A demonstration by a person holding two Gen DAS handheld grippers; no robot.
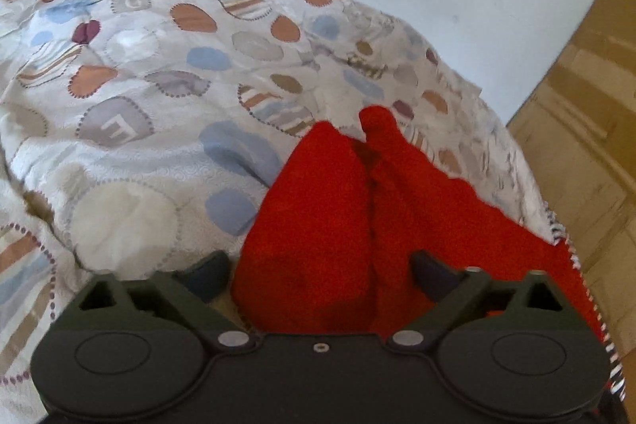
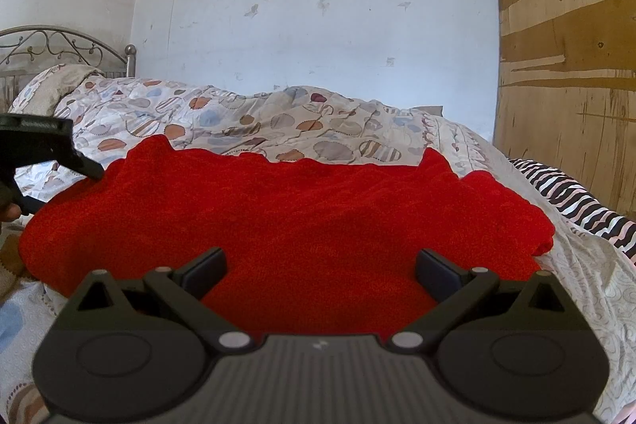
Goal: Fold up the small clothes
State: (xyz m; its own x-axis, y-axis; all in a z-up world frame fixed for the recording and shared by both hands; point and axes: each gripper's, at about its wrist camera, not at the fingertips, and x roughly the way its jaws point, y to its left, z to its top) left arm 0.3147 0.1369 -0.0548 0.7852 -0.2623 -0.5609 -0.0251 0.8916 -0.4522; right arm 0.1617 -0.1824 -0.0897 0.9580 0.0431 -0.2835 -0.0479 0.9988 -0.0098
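In the left wrist view, the left gripper has its jaws wide apart around a raised ridge of the one red garment on the bed quilt, not pressing it. To fold well, it should pinch the edge only.

In the right wrist view, the right gripper hovers with jaws wide, holding nothing, over the same garment; two grippers in all.
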